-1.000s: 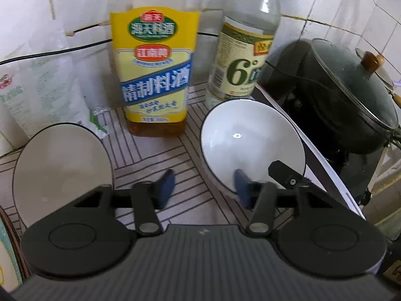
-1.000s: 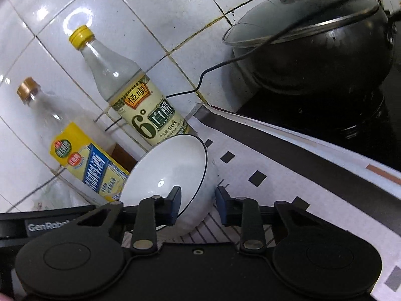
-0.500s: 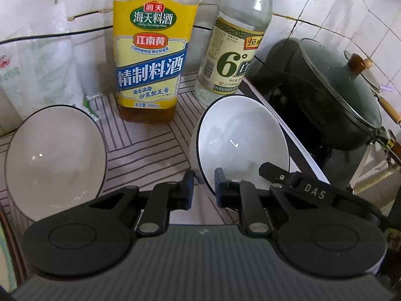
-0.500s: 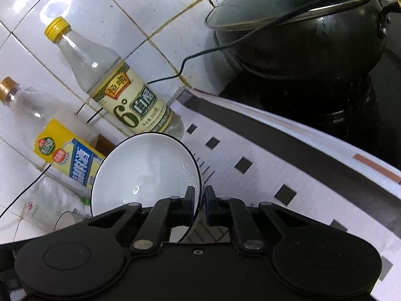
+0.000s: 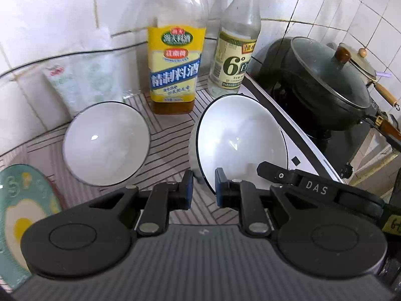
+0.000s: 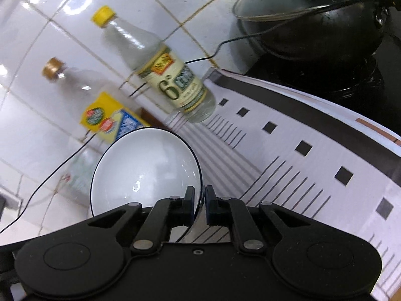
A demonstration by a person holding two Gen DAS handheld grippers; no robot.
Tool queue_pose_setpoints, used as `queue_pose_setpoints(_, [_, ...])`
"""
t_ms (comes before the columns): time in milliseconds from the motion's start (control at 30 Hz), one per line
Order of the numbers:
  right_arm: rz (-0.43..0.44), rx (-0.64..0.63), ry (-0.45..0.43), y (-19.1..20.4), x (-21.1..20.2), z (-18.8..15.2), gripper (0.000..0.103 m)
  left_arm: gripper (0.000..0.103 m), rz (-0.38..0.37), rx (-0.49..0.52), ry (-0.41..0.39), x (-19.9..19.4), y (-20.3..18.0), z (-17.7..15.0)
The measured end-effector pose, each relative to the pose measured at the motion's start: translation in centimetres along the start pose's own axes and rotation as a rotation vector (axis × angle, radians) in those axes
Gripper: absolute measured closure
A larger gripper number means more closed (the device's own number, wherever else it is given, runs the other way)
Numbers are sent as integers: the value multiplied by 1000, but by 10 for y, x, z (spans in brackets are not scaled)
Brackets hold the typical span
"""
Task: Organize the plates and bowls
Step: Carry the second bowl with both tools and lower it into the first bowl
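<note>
Presently, both of my tools grasp the same white bowl with a dark rim (image 5: 240, 138); my left hand-held gripper (image 5: 203, 188) is clenched on its near rim, one blue pad outside the wall and the other inside; my right hand-held gripper (image 6: 199, 204) pinches the rim too, its pads (image 6: 189, 204) nearly meeting across the thin edge. That bowl sits tilted, its opening turned toward the left camera, over the line-patterned table (image 5: 170, 148); whether its base touches the surface I cannot tell. A second white bowl (image 5: 106, 144) rests on the table to the left, apart from the first, also leaning. At the lower left edge lies a green plate with a fried-egg design (image 5: 22, 215), partly cut off. Behind the bowls, against the tiled wall (image 5: 50, 12), stand a yellow-labelled bottle (image 5: 174, 75) and a clear bottle with a yellow cap (image 5: 235, 47), side by side; a clear plastic bag (image 5: 82, 82) leans left of them. To the right, a black wok under a glass lid (image 5: 323, 85) sits on the stove. The right view is somewhat blurred.
</note>
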State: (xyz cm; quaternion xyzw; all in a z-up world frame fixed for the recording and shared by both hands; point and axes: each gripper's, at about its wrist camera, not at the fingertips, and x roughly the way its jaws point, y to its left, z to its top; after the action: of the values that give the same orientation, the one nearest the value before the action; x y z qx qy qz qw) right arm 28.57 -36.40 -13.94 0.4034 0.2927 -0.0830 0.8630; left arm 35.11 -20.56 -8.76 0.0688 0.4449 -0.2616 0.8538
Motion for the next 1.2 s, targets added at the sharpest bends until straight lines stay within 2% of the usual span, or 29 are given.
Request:
queue_pose_setpoints(333, [67, -73, 12, 31, -47, -22, 91, 86, 3, -16, -35, -68, 15, -28])
queue_pose_setpoints(567, [90, -119, 44, 50, -68, -44, 91, 86, 20, -50, -39, -103, 26, -53])
queue_pose_setpoints(800, [86, -197, 73, 55, -77, -72, 91, 86, 31, -74, -10, -111, 35, -82])
queue_pose_setpoints(967, [68, -280, 86, 53, -75, -89, 91, 86, 20, -117, 44, -102, 44, -101])
queue_pose_setpoints(1200, [46, -355, 95, 53, -68, -102, 91, 86, 13, -141, 115, -88, 51, -112])
